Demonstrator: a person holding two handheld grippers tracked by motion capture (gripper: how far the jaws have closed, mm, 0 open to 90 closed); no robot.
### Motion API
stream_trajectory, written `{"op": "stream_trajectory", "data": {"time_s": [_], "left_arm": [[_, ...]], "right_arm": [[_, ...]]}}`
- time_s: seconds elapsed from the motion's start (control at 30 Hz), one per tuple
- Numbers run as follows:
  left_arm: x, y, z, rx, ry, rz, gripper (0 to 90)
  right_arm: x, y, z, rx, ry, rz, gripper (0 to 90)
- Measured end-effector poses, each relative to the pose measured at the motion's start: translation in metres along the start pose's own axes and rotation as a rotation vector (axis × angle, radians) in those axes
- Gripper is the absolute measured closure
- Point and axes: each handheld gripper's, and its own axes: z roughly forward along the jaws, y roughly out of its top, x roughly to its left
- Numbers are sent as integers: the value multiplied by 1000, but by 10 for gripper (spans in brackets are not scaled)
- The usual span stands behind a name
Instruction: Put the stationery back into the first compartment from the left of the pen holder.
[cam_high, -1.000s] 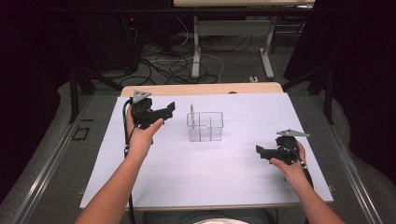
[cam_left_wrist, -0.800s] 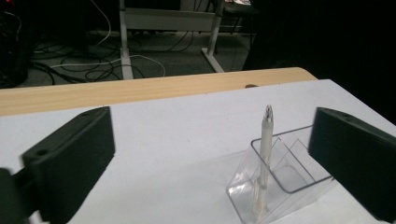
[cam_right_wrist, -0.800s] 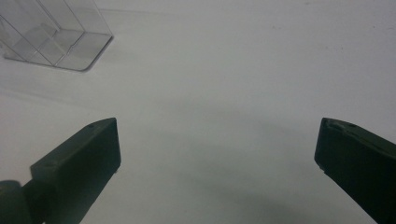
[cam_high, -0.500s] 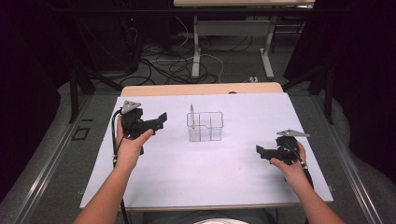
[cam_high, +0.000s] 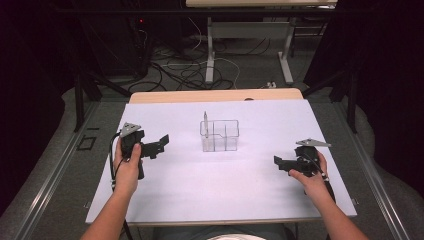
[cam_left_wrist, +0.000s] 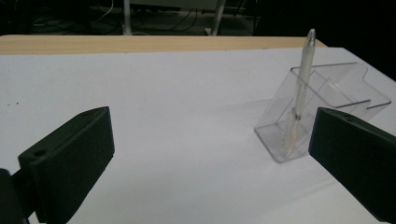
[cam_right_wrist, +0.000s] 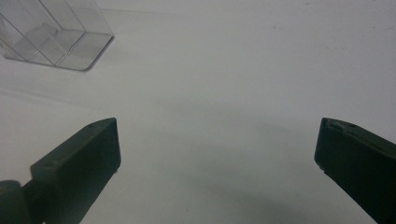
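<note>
Plainly, the pen (cam_left_wrist: 304, 79) is the thing at the heart of this work: it stands nearly upright in the back left compartment of the clear holder (cam_high: 220, 136), tip down on the holder's floor, its cap end poking well above the rim. It leans a little against the inner divider, which is what keeps it from toppling. The holder itself sits near the middle of the white-covered worktop (cam_high: 210, 190), a bit toward the far side, where either hand could reach it equally.

Both tools are well apart from it. The left gripper (cam_high: 161, 143) is held above the sheet to the holder's left, jaws spread wide and pointing toward it; in the left gripper view the pen and holder sit by the right-hand jaw, so the aim is roughly at them but off-centre. The right gripper (cam_high: 278, 161) hangs low near the right edge of the sheet, jaws likewise wide and grasping nothing, with a corner of the holder (cam_right_wrist: 51, 39) at the upper left of its own view.

Judging by this, the pen is stowed and both hands are at rest positions clear of the holder, neither committed to a grasp.
</note>
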Motion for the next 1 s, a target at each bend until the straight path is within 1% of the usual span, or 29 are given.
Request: {"op": "stream_trajectory", "data": {"time_s": [0.17, 0.23, 0.3, 0.4, 0.53, 0.6, 0.73, 1.0], "left_arm": [[8, -8, -2, 9, 17, -6, 0], [11, -10, -2, 14, 27, 4, 0], [13, -13, -2, 20, 32, 6, 0], [15, -18, -1, 29, 40, 7, 0], [19, -23, 0, 42, 53, 19, 0], [20, -26, 1, 50, 52, 13, 0], [22, -29, 3, 59, 60, 13, 0], [22, -34, 7, 81, 65, 24, 0]], "right_arm": [[0, 0, 0, 3, -1, -4, 0], [1, 0, 0, 2, -4, 0, 0], [1, 0, 0, 3, 0, -10, 0], [1, 0, 0, 1, 4, -8, 0], [1, 0, 0, 3, 2, -8, 0], [1, 0, 0, -4, 6, -18, 0], [1, 0, 0, 1, 4, -15, 0], [0, 0, 0, -5, 2, -26, 0]]}}
